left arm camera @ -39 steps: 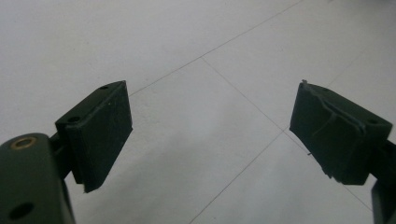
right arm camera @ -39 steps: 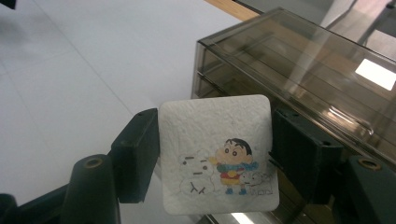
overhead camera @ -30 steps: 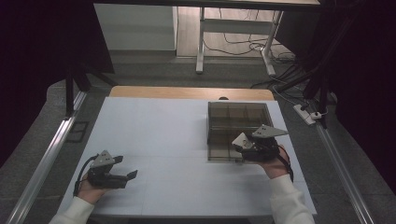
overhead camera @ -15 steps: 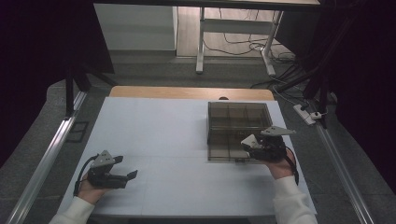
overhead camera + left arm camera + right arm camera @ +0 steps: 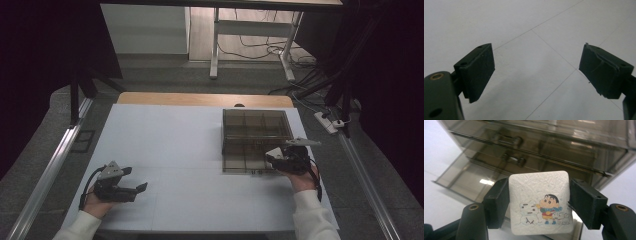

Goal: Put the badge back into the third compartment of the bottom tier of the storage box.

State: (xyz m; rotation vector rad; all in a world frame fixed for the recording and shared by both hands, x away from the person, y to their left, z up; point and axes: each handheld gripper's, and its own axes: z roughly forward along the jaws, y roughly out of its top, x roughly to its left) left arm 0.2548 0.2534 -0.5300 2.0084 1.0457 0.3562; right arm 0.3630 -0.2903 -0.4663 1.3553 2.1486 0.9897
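Right hand-held gripper (image 5: pixel 537 205) around white tissue pack (image 5: pixel 539 201)

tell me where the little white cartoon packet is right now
The white cartoon packet is clamped in the right gripper, at the front right of the table just before the smoky drawer box.

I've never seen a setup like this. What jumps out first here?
The white cartoon-printed packet, pinched between the right gripper's black jaws, stands out at once. Just behind it sits a smoky see-through drawer box on the table's right side. Near the front left, the left gripper rests open over the bare white table.
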